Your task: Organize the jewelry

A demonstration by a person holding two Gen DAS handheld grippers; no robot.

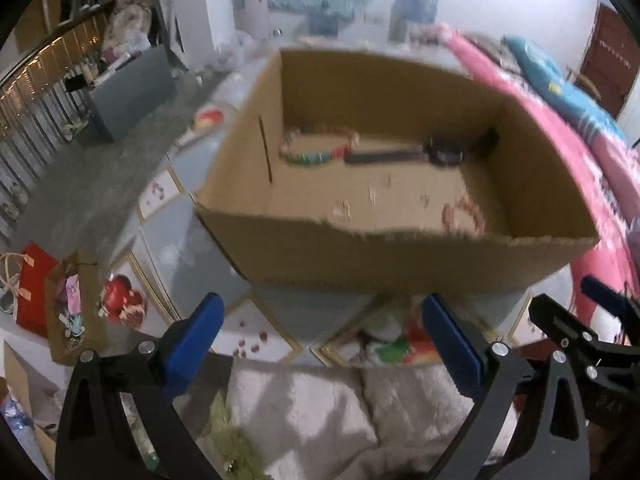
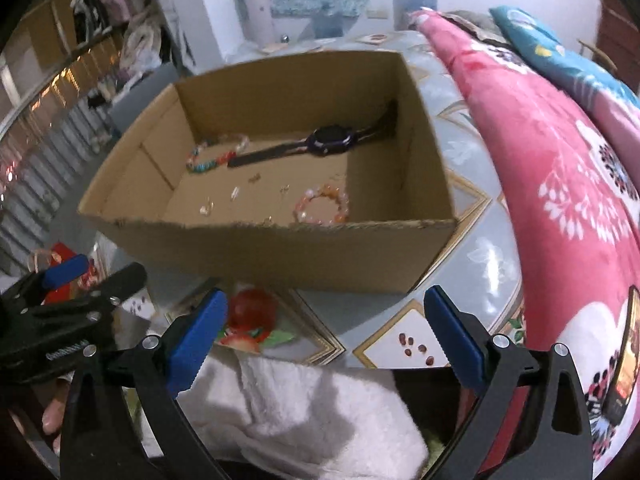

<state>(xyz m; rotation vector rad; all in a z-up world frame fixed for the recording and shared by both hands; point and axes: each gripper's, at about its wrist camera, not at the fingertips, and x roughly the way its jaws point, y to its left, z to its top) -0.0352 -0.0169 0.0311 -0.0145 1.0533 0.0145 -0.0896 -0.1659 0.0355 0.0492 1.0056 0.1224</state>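
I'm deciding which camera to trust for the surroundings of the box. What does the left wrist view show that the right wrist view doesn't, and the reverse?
Only the left wrist view shows a small open cardboard box of odds and ends at the far left.

Only the right wrist view shows a phone lying on the pink floral blanket, and clearly separates the small loose pieces on the box floor.

Both show the big cardboard box holding a dark watch, a multicoloured bracelet and an orange bead bracelet, with both grippers open and empty.

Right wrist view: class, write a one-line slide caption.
Open brown cardboard box holding a dark wristwatch and two beaded bracelets, right gripper jaws open before it.
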